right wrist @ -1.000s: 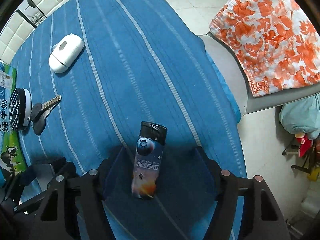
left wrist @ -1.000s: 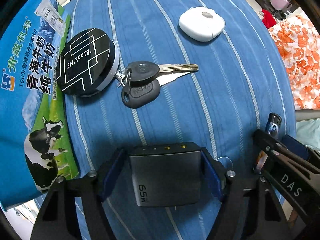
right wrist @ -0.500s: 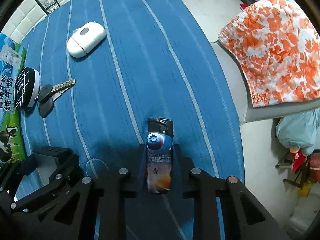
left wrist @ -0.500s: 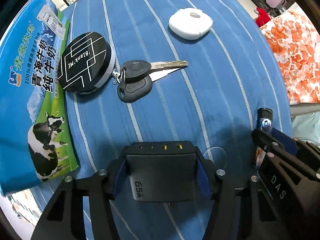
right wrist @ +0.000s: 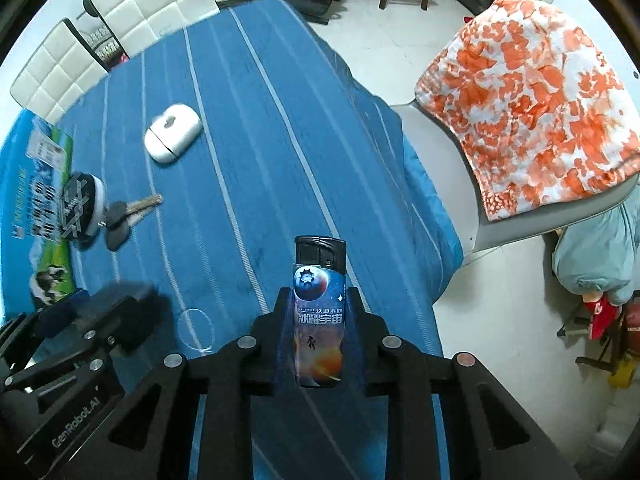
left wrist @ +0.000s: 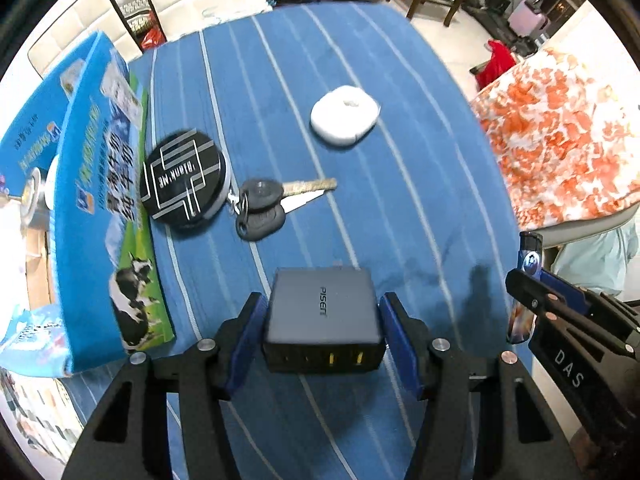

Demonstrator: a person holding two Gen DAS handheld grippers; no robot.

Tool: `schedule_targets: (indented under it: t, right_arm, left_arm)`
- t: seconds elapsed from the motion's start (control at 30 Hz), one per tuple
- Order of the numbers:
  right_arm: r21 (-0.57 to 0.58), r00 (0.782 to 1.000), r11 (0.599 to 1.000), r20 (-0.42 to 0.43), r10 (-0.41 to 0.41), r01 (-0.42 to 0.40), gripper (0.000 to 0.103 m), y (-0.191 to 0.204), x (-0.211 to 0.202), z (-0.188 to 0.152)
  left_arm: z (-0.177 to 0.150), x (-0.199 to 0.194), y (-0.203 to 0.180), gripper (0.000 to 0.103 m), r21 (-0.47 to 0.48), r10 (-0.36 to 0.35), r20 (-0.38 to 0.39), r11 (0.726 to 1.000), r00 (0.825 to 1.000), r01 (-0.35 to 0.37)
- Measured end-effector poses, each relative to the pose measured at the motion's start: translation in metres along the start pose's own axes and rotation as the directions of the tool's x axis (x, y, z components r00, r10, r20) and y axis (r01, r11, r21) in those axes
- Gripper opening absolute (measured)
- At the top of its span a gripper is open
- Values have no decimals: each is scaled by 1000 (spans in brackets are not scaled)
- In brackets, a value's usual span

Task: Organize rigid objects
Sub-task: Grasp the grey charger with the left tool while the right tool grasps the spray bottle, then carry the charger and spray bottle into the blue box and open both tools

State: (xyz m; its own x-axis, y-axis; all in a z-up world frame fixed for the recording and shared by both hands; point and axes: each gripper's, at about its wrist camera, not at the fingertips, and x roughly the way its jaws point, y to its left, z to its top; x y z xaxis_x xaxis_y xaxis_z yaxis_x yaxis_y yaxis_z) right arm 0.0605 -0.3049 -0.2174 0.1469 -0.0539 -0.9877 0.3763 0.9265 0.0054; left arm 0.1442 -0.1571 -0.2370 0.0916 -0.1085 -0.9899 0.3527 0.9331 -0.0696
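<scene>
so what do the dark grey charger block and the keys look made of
Dark grey charger block: likely hard plastic, matte, judging by its dull even sheen and printed lettering. Keys: metal blades, one brassy and one silvery, with smooth black heads, probably plastic.

White padded chairs (right wrist: 120,8) behind table; pale tiled floor (right wrist: 384,32).

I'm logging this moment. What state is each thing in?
Grey block charger: held in left tongs, lifted.
Space-print lighter: clamped in right tongs.
Black-headed keys: lying flat on cloth.
White oval case: closed, lying.
Black round tin: closed, lying.
</scene>
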Motion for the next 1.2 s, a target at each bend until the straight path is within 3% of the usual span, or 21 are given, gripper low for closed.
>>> schedule_targets:
  t: [0.43,0.6,0.7,0.8,0.93,1.2]
  right_arm:
    - [-38,996,998,75,53,-50,27,16,-49,9]
    - [-78,991,994,101,89,-81,27,34,-74,9]
    - [-107,985,988,116,125,-113,27,50,-94,9]
    - [-151,974,978,149,168,-146,27,80,-119,7]
    - [-224,956,953,164,244,-205,27,144,-141,4]
    - [-335,939,899,96,331,-282,27,291,-122,-15]
  left_arm:
    - [7,-57,20,56,-8,-41,116,999,992,42]
    - [6,-79,25,56,-48,-88,152,994,984,96]
    - [0,-105,47,56,-87,-109,191,988,975,128]
    - [-12,-133,81,56,-130,-108,242,981,964,143]
    - [-31,-166,141,56,-202,-47,296,973,954,111]
    - [-64,-166,260,56,-344,78,272,939,959,21]
